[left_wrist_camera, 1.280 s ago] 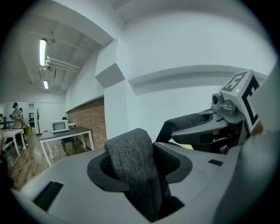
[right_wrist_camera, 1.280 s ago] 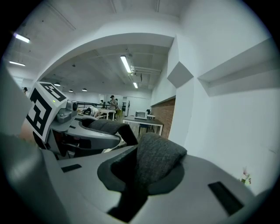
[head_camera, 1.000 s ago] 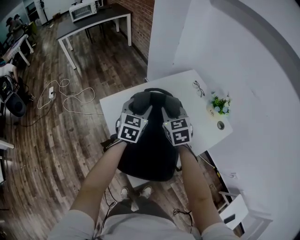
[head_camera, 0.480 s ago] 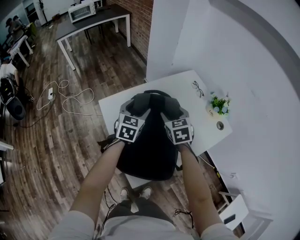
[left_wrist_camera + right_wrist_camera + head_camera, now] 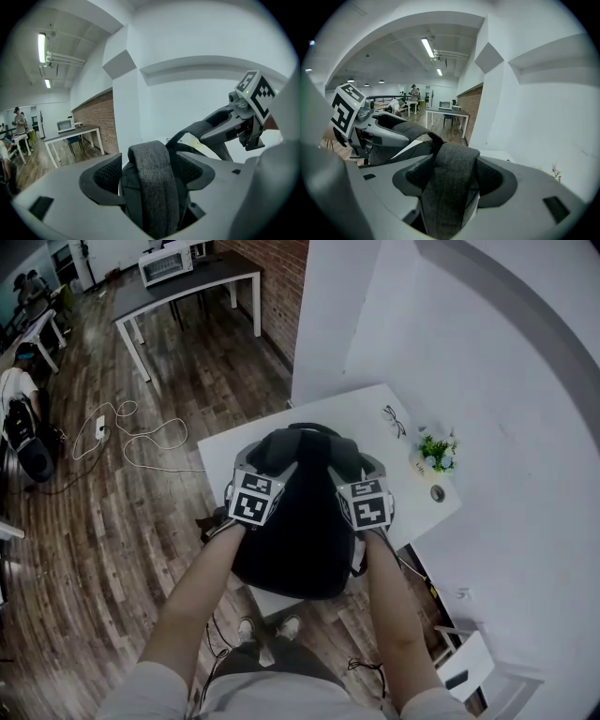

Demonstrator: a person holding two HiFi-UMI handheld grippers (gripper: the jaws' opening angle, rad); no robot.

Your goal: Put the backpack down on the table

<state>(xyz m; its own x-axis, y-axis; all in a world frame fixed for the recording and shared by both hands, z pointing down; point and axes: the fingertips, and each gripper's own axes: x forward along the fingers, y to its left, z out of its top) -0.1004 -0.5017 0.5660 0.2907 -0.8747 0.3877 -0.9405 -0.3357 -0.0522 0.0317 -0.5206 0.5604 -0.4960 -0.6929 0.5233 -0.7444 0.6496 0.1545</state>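
Left claw (image 5: 270,461) and right claw (image 5: 351,465) stand wide, their jaws having just swung open. A grey woven shoulder strap lies loose between each pair of pads, the left strap (image 5: 151,187) and the right strap (image 5: 447,190) no longer pinched. The right claw has also eased slightly outward.

The release suggests the set-down is as good as done. The black fabric backpack (image 5: 298,540) lies flat, straps up, on the white rectangular surface (image 5: 352,413), covering it from the middle to the near edge. Whether its bottom overhangs that edge cannot be told. What appears to remain is for both claws to draw back clear of the straps without snagging them.

Around it spreads an open workroom with a dark wood-plank floor (image 5: 141,521) and a red brick wall (image 5: 281,287) at the far end. A long dark-topped table on white legs (image 5: 178,292) carries a white boxy appliance (image 5: 167,263), and a white cable (image 5: 141,437) loops across the boards.

The surface is tucked against a white wall. On its bare right side sit a small green potted plant (image 5: 433,450), thin-framed eyeglasses (image 5: 395,420) and a small dark round object (image 5: 436,493), all clear of the backpack.
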